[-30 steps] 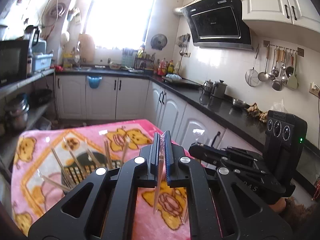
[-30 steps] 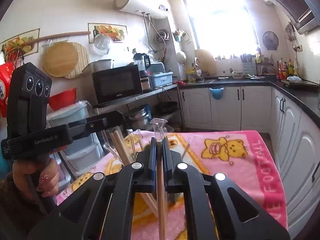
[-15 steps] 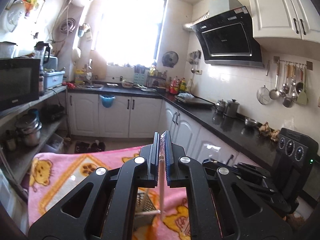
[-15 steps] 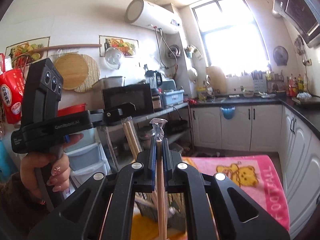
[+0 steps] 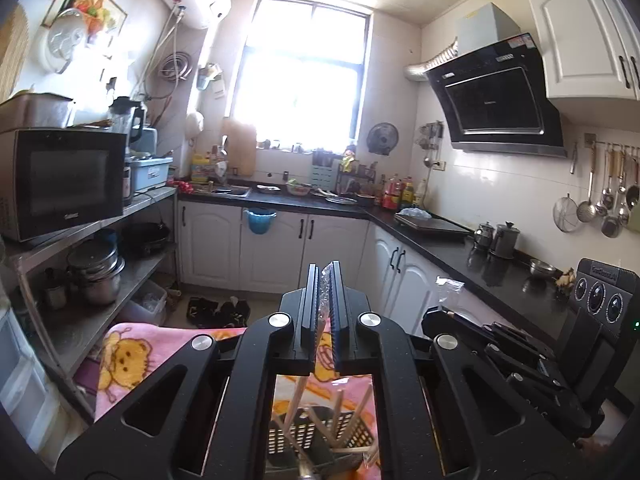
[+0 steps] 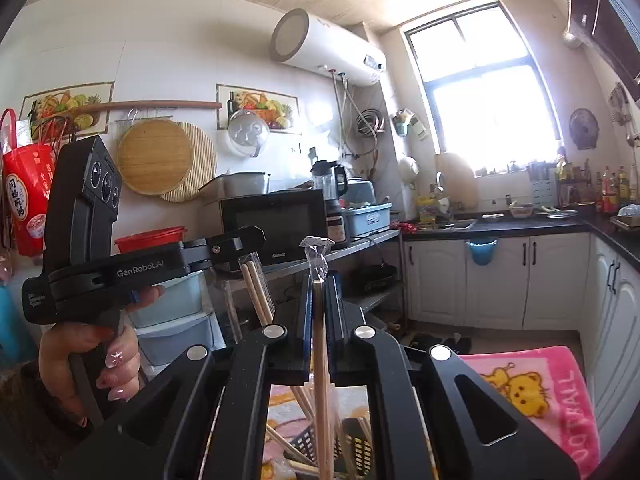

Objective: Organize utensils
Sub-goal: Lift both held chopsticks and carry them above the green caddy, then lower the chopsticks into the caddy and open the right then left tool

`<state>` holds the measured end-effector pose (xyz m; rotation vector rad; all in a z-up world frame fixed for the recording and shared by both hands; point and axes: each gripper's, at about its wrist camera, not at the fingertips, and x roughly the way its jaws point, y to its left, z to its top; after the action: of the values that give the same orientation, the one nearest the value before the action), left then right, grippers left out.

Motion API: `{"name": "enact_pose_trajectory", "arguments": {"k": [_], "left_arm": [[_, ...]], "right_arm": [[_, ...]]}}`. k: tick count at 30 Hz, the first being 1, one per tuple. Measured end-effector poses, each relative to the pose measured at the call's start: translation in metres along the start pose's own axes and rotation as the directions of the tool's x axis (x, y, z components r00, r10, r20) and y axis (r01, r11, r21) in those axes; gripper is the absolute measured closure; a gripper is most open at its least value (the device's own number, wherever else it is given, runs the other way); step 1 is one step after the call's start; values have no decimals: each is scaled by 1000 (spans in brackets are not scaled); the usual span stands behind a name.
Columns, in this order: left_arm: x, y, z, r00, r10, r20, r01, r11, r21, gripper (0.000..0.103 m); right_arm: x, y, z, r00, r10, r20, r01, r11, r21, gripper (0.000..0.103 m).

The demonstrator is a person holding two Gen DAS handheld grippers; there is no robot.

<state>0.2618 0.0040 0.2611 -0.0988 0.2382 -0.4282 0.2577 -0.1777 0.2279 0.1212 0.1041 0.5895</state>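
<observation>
Right wrist view: the right gripper (image 6: 319, 280) is clamped on wrapped chopsticks (image 6: 320, 344), which hang below its fingers toward the black basket (image 6: 308, 446). Left gripper (image 5: 327, 280) pinches another wrapped pair (image 5: 325, 292) above that basket (image 5: 320, 436).

Both wrist views face level across the kitchen, apparently sharing the window (image 5: 304, 76).

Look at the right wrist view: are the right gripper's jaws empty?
No: the right gripper is shut on a plastic-wrapped chopstick that runs upright between its jaws.
</observation>
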Motion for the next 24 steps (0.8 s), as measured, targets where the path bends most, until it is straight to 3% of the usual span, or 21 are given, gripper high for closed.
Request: {"name": "enact_pose_trajectory", "arguments": {"k": [11, 24], "left_arm": [[22, 30, -29, 998, 43, -46, -44, 999, -9, 101], [49, 54, -67, 990, 54, -130, -59, 997, -41, 101]], "right_arm": [[42, -10, -22, 999, -30, -23, 31, 999, 34, 97], [68, -16, -59, 988, -149, -33, 150, 988, 34, 97]]}}
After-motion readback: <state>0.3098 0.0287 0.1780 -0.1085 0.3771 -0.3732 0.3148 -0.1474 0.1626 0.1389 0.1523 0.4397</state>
